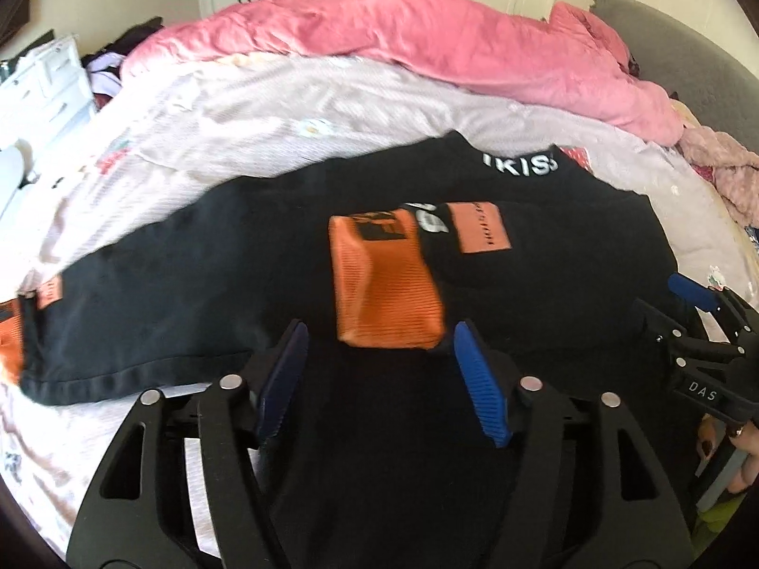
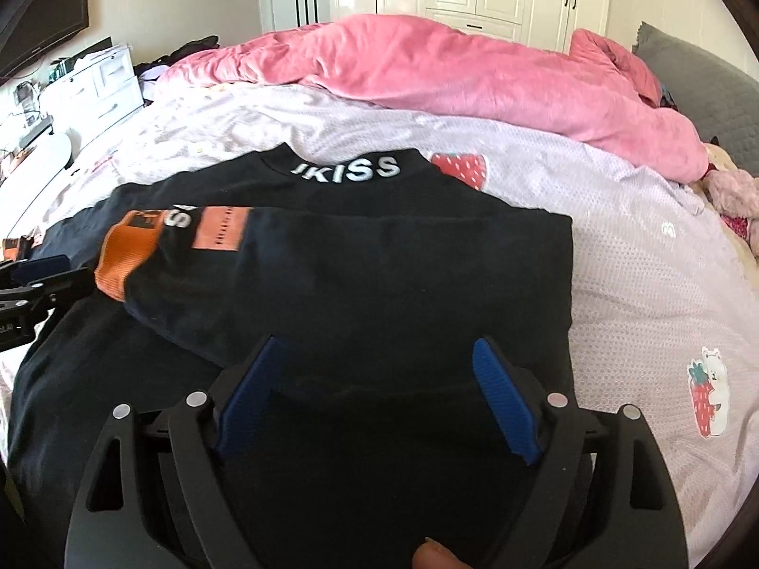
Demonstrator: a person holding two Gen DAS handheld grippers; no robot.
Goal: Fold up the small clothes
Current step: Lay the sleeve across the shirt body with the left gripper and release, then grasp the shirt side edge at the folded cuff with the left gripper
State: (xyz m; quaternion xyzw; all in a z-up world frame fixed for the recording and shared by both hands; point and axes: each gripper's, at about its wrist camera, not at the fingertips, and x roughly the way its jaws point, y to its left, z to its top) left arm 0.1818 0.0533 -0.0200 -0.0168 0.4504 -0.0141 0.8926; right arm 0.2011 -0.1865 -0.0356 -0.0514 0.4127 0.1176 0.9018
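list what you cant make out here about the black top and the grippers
- Black top: its near hem is hidden behind the right gripper in the right wrist view.
- Orange cuff: motion blur smears its print in the left wrist view.
- Orange label: text too small in both views.
- Left sleeve end: cut off by the fisheye edge.
- Left gripper: open; whether it touches the fabric is unclear.

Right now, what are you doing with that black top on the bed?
A person is folding a black top that lies on the bed sheet. One sleeve with an orange cuff is already folded across the chest; the other sleeve is spread out to the side. The left hand-held gripper and the right hand-held gripper are both open over the top's lower part, holding nothing. A pink blanket is bunched up behind.
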